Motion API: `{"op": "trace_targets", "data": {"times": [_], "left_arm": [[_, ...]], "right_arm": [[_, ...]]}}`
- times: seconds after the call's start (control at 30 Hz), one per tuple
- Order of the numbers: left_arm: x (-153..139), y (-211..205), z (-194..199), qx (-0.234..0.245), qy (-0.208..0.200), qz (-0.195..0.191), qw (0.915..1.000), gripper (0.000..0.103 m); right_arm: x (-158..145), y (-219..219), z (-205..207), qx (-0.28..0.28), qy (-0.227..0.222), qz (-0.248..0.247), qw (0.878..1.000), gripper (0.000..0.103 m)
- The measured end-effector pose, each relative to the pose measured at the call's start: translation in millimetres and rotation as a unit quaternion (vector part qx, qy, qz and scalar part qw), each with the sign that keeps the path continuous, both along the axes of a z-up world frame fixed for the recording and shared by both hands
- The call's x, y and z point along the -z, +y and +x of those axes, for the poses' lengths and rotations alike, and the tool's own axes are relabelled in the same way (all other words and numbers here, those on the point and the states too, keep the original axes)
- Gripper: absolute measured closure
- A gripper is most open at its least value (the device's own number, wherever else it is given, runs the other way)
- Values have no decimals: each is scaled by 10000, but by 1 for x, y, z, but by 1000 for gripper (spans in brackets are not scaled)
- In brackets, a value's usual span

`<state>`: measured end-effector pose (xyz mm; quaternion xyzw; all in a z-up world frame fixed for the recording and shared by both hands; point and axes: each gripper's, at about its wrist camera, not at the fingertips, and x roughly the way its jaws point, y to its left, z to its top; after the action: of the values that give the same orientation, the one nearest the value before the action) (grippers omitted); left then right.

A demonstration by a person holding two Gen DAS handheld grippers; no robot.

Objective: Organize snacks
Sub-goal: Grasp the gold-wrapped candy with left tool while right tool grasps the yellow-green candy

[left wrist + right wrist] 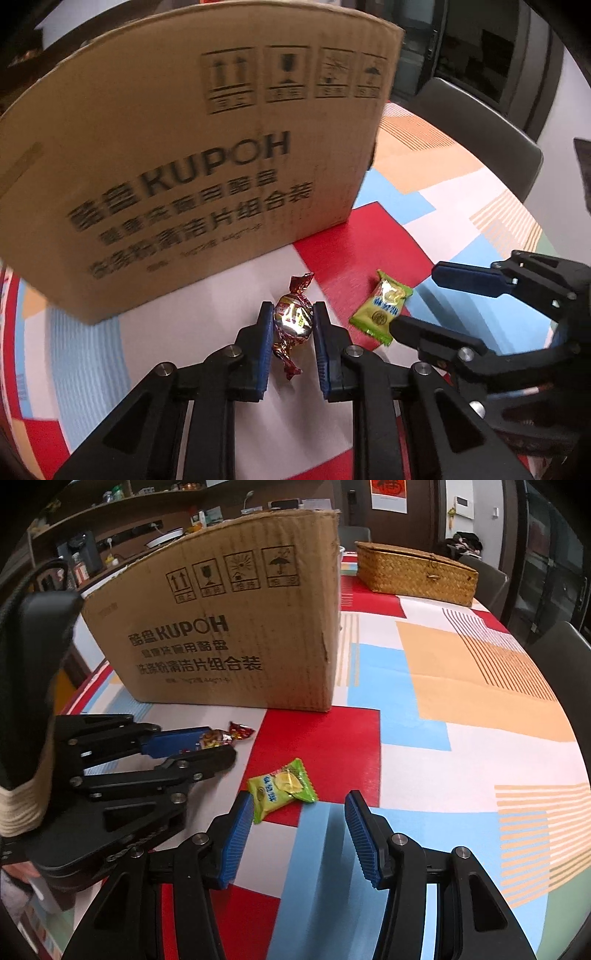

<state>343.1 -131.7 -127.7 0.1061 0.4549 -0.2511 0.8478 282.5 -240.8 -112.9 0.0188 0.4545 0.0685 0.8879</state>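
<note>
Red candy (292, 322): clamped between the blue pads of the left gripper (293, 321), on the tablecloth (461, 225) before the cardboard box (184, 166); its twisted ends run away from the camera.
Green sachet (282, 786): laid diagonally, touching the left pad of the right gripper (299, 814), whose jaws are parted and empty.
Hidden: the box's inside is not seen.

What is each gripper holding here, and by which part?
The left gripper is shut on the twist-wrapped candy, pads on its round middle, twisted ends free. The right gripper is open and holds nothing; the green candy packet lies just ahead.
</note>
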Motion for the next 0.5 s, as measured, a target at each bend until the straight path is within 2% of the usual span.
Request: {"op": "trace_targets", "data": {"times": [0.23, 0.5], "left_arm": [[0, 18, -5, -165, -12, -31, 9999, 82], [-5, 25, -10, -369, 46, -242, 9990, 82]], "right_arm": [[12, 7, 11, -54, 172, -39, 9998, 50], [14, 21, 15, -183, 65, -444, 9988, 52]]}}
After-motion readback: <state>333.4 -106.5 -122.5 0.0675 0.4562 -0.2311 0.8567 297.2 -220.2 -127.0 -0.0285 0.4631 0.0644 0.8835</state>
